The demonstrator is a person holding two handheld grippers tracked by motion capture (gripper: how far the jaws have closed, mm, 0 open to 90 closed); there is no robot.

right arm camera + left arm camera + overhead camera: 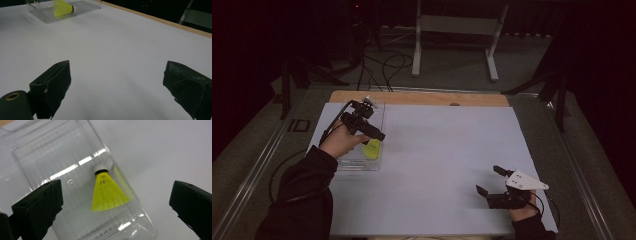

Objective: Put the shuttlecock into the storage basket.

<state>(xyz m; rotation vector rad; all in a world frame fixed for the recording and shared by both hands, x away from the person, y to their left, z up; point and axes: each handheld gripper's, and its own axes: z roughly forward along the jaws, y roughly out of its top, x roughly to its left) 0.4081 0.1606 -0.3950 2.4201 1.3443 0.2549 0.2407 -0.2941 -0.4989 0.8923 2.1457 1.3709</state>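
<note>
High view: white counter (437,165) with a wooden strip along the far edge; grey floor all round, dark room beyond, black cables on the floor, a pale metal stand (457,30) at the back. Clear plastic box (379,112) at the counter's left, with a yellow shuttlecock (372,149) lying inside. Left tool (371,131) held above the box in a dark-sleeved hand, jaws spread, nothing between them. Right tool (490,181) low at the near right of the counter, well apart from the box, jaws wide, empty.

Left gripper view: looking down into the clear box (37,157); shuttlecock (107,192) on its ribbed floor, white cork pointing away, yellow skirt toward the camera, close to one side wall. Black jaws parted at both lower corners, clear of shuttlecock and box.

Right gripper view: bare white counter (120,50) ahead, wooden edge and dark room at upper right. Box (82,6) and shuttlecock (62,8) far off at upper left. Jaws apart, gripping nothing
</note>
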